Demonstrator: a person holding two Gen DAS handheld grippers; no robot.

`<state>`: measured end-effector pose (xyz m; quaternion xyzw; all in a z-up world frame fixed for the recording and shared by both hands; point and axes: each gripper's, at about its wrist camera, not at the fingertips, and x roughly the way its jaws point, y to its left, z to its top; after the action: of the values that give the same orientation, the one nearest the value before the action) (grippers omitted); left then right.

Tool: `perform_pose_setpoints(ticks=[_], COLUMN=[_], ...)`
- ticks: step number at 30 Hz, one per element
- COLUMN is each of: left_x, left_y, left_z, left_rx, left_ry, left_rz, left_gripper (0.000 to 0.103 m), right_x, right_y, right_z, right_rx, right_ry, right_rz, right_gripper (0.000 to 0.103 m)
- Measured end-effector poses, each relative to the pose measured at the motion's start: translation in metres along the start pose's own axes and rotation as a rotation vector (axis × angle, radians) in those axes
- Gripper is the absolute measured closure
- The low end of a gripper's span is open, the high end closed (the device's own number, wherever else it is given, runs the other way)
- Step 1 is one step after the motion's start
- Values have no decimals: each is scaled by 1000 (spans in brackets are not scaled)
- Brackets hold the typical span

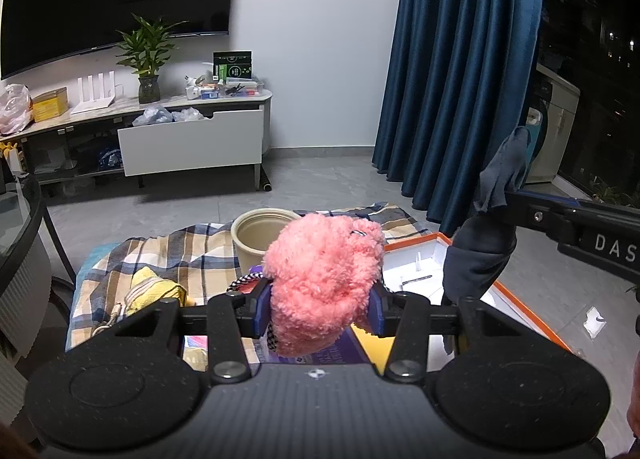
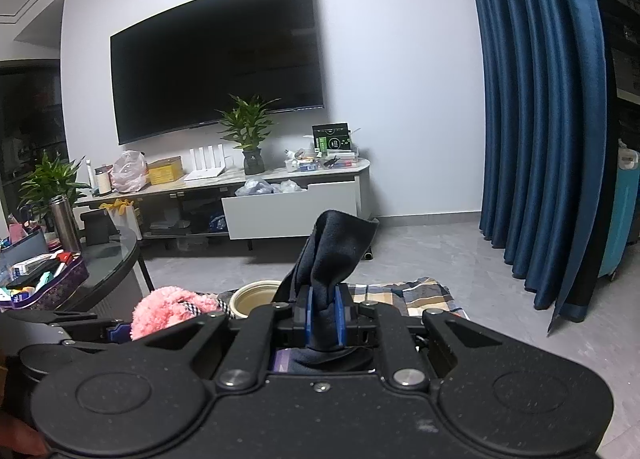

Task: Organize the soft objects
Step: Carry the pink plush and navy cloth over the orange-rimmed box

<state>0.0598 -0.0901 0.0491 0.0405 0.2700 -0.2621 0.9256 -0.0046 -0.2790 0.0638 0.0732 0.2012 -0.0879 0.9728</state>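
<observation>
My left gripper [image 1: 320,313] is shut on a fluffy pink sock [image 1: 324,279] and holds it above the plaid cloth [image 1: 180,247]. The pink sock also shows at the lower left of the right wrist view [image 2: 168,309]. My right gripper [image 2: 323,319] is shut on a dark grey sock [image 2: 332,255] that sticks up between the blue pads. In the left wrist view the right gripper [image 1: 508,199] comes in from the right with the dark sock [image 1: 480,251] hanging over an open orange-rimmed white box [image 1: 424,263].
A beige round pot [image 1: 256,235] stands on the plaid cloth behind the pink sock. A yellow soft item [image 1: 156,291] lies at left on the cloth. A glass table [image 2: 100,263] with clutter is at left. A TV stand [image 1: 192,139] and blue curtain [image 1: 460,79] are behind.
</observation>
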Motion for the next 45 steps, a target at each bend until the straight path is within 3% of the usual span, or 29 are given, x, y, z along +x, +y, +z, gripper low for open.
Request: perform_pose_setpoints(ticks=[24, 45], left_x=[16, 40], left_y=[-25, -45], left_z=[-3, -3], left_rx=[39, 79], left_ry=[25, 66], left_rz=[-71, -115], left_gripper=[56, 56], right_x=[-6, 4], right_y=[-44, -69], right_z=[-11, -19], right_rx=[24, 46], right_ry=[17, 63], right_rz=[-112, -150], right_gripper=[89, 89])
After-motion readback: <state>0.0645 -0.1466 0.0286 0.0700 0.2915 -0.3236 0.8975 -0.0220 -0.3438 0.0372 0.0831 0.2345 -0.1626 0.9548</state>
